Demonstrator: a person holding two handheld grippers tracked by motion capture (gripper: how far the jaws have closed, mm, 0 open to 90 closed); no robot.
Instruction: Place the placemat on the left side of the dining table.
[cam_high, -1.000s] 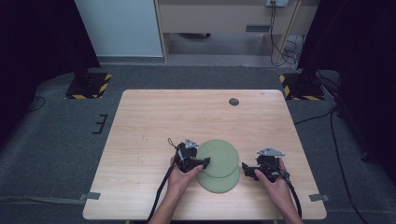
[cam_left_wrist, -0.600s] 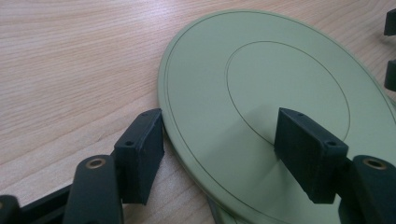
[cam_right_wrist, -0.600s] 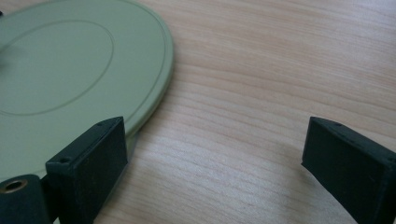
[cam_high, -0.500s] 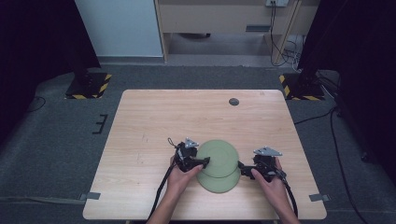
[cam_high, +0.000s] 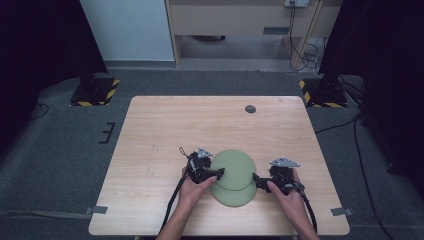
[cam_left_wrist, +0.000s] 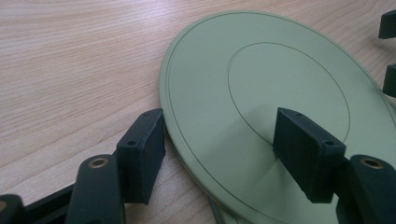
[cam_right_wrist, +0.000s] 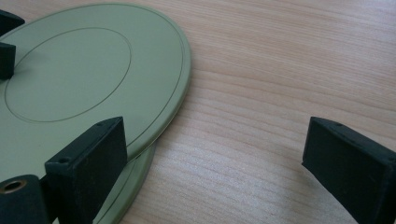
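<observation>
Two pale green plates lie stacked and offset on the wooden table: the upper plate (cam_high: 233, 169) (cam_left_wrist: 261, 84) (cam_right_wrist: 79, 70) and, toward the near edge, the lower plate (cam_high: 232, 196) (cam_right_wrist: 135, 186). My left gripper (cam_high: 216, 172) (cam_left_wrist: 224, 158) is at the upper plate's left rim. One jaw rests on the table beside the rim and the other hovers over the plate's surface, with no squeeze showing. My right gripper (cam_high: 256, 179) (cam_right_wrist: 215, 149) stands wide open at the right rim, with one jaw over the plates' edge and the other over bare wood.
A small dark round disc (cam_high: 250, 108) lies near the table's far edge. The tabletop (cam_high: 165, 135) is light wood. On the floor beyond stand black-and-yellow bases (cam_high: 95, 90) (cam_high: 322, 92) and a cabinet (cam_high: 240, 20).
My right gripper has slid a little leftward, up to the plates' right rim. The left gripper and both plates have stayed where they were.
</observation>
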